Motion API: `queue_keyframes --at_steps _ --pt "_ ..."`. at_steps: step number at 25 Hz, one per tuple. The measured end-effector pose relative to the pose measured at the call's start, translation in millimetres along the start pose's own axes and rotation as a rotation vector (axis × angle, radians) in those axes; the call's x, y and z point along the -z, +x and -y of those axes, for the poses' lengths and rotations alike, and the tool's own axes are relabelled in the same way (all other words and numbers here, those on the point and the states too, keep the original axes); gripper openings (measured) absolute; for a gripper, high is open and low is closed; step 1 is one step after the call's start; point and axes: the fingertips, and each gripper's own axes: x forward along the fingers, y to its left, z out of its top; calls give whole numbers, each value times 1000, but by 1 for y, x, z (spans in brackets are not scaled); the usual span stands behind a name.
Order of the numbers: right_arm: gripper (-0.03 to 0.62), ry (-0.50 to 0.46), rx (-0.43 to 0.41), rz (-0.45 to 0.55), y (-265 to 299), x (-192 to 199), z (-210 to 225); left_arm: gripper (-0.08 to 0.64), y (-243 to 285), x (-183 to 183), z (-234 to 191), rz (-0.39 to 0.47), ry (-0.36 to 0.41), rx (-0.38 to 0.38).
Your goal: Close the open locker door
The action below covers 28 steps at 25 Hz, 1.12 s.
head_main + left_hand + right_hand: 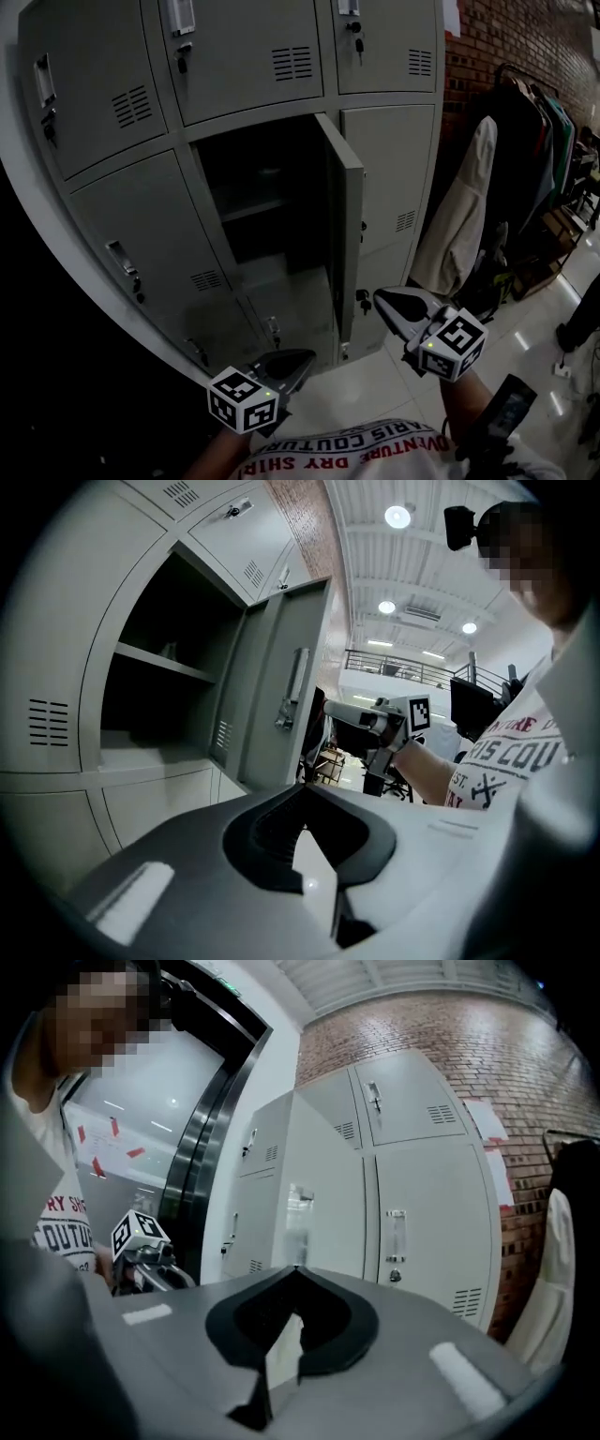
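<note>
The grey locker bank (141,234) has one middle door (345,220) swung out towards me, hinged on its right, baring a dark compartment (258,192) with a shelf. My left gripper (302,358) is shut and empty, low in front of the lockers below the opening. In the left gripper view its tips (305,789) point at the door's inner face (281,686) and latch. My right gripper (381,298) is shut and empty, just right of the door's lower edge, apart from it. The right gripper view shows the tips (295,1269) aimed at the door's outer face (323,1213).
A clothes rack (534,141) with dark garments and a white coat (464,220) stands at the right against a brick wall (487,47). Glossy floor (525,328) spreads below it. Closed locker doors (431,1204) surround the open one. A dark device (506,412) is strapped near my right forearm.
</note>
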Motion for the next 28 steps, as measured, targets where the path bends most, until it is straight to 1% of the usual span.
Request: queue_keyframes --at_steps 3,6,9,11,14,18,22,25,28 --pt "-17 -21 4 21 19 -12 7 5 6 -7 -12 5 1 17" --pt "-17 -37 0 7 31 -14 6 6 9 -7 -19 -4 -2 26" --pt "-23 -34 -4 6 40 -15 3 6 8 -8 -29 -3 -15 24" --pt "-21 -29 -36 21 47 -17 -3 6 6 -12 -32 4 -21 27" --pt "-21 -13 -106 61 61 -26 -20 5 3 -20 -32 15 -16 44" --pt "-21 -40 -154 15 86 -16 -32 6 -4 -29 -34 47 -42 71" --pt "-21 -22 -197 11 120 -11 -41 6 -14 -28 -50 49 -49 37" --pt "-15 5 -236 36 149 -13 -44 6 -21 -28 -65 55 -56 7" --pt "-15 -11 -249 16 177 -8 -43 6 -27 -26 -80 56 -68 -18"
